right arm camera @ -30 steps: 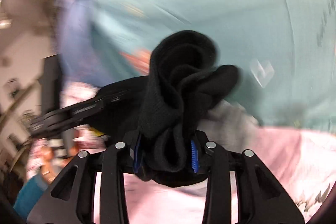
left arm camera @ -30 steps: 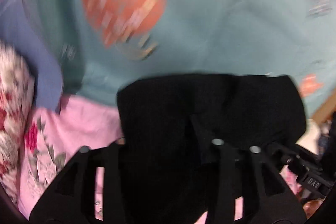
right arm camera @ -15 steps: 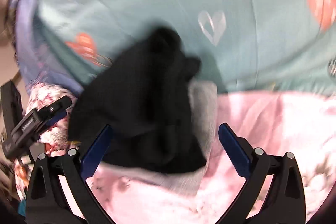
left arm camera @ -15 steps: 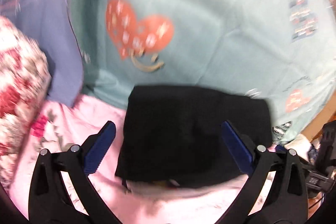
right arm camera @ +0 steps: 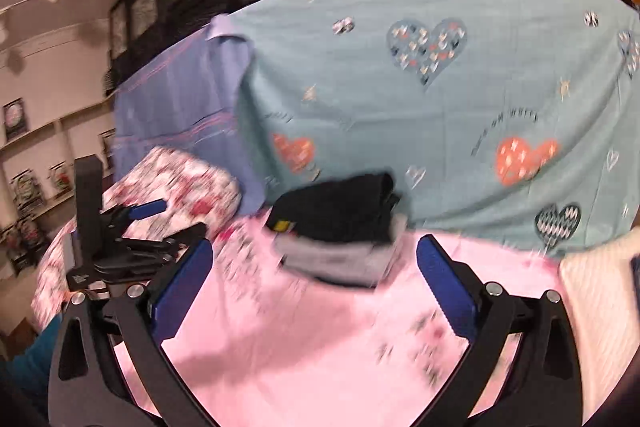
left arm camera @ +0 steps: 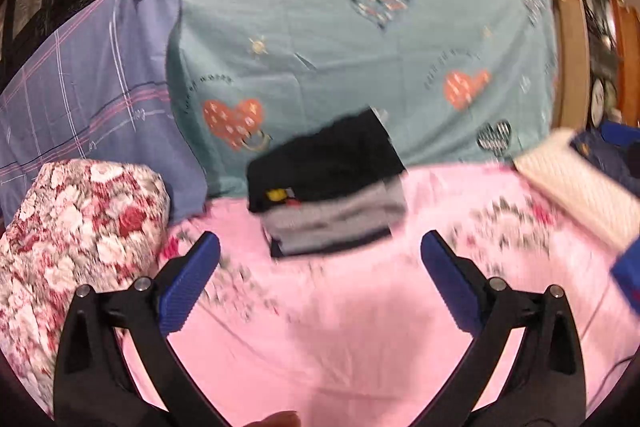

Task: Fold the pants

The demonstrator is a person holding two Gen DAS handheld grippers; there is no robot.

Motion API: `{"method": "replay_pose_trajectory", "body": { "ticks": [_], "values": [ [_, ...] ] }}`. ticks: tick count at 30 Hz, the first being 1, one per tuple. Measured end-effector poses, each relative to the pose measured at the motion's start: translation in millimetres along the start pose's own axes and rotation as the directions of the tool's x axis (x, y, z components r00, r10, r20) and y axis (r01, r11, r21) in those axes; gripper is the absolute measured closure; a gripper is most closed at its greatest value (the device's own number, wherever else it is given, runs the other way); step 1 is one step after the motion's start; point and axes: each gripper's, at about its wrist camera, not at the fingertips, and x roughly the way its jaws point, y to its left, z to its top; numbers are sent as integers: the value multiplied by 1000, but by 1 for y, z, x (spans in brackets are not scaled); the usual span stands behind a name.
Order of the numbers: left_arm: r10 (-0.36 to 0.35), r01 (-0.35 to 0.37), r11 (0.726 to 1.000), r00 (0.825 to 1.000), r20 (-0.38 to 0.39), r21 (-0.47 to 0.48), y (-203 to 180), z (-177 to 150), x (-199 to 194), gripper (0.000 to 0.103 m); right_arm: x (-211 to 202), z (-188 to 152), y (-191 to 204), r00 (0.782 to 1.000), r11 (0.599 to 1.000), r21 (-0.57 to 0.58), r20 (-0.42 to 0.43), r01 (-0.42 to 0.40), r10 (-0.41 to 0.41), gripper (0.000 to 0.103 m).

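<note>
Folded black pants (left arm camera: 324,163) atop grey stack, both claws — left (left arm camera: 320,263), right (right arm camera: 314,269) — spread wide, empty

Warm indoor light, motion blur throughout (fisheye bends edges), soft foreground shadows.

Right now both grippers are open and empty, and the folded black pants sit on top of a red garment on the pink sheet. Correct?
Not quite. The black pants lie on a grey garment, not red, as the left wrist view shows. The left gripper and right gripper are open and empty, over the pink sheet.
</note>
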Motion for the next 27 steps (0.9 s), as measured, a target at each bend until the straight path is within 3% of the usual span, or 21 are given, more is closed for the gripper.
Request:
{"method": "replay_pose_trajectory", "body": {
  "ticks": [3, 8, 11, 14, 19, 27],
  "values": [
    [-7, 8, 999, 1000, -10, 34, -28, -40, 4, 2, -2, -72, 9, 996, 997, -17, 42, 80, -79, 1],
    [-41, 38, 998, 995, -89, -43, -50, -74, 38, 2, 29, -157, -5, 974, 972, 92, 32, 218, -222, 1],
    [11, -15, 999, 994, -106, -34, -49, -87, 57, 2, 46, -173, -13, 973, 965, 120, -37, 231, -228, 1],
    [97, -97, 995, 991, -95, 3, -46, -99, 64, 2, 49, -180, -12, 965, 962, 67, -19, 264, -263, 1],
    [85, -89, 996, 982, -167, -15, -40, -108, 79, 2, 67, -198, -13, 965, 964, 82, -100, 251, -243, 1],
    [88, -92, 996, 979, -182, -13, -40, -111, 82, 2, 79, -209, 2, 954, 964, -13, -143, 265, -265, 1]
  ]
}}
